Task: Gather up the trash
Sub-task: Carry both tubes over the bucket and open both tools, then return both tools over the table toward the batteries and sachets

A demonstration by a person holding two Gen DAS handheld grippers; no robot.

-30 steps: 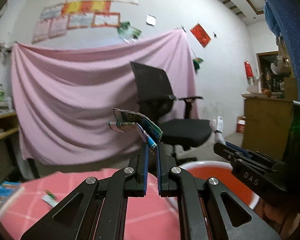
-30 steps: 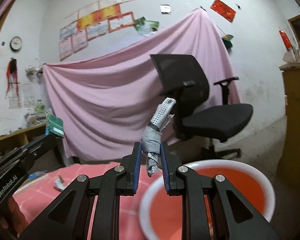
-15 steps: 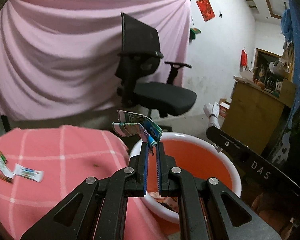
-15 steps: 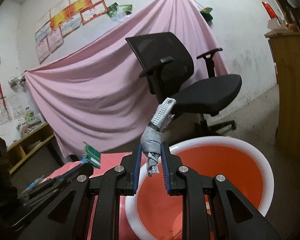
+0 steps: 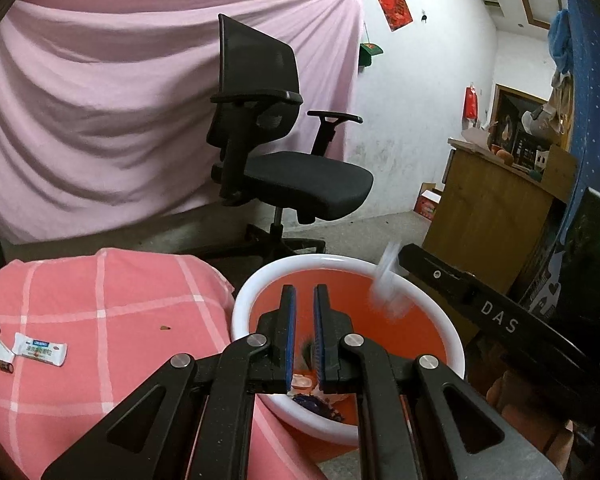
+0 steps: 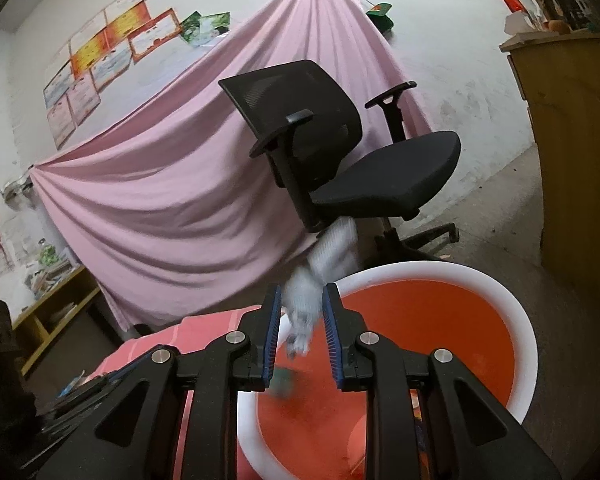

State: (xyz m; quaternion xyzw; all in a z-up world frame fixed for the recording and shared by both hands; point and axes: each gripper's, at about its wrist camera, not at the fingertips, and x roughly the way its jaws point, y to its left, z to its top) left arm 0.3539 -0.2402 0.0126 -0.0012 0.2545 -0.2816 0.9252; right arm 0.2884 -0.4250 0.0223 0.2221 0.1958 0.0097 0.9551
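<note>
Now both grippers, left gripper (image 5: pixel 301 332) and right gripper (image 6: pixel 300 330), stand released over the orange plastic basin with white rim (image 6: pixel 440 270), so the grey crumpled wrapper (image 6: pixel 320 272) drops inside.

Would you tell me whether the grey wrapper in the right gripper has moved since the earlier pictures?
Yes. The grey wrapper has slipped down between the opened fingers of the right gripper, blurred as it drops toward the red basin.

Dim, even indoor light with soft shadows. Fisheye bending curves the walls, with dark vignette corners. A pale wrapper (image 6: pixel 320 276) above the basin (image 6: pixel 516 308) is smeared by motion blur; the chair (image 6: pixel 340 152) behind stays sharp.
</note>
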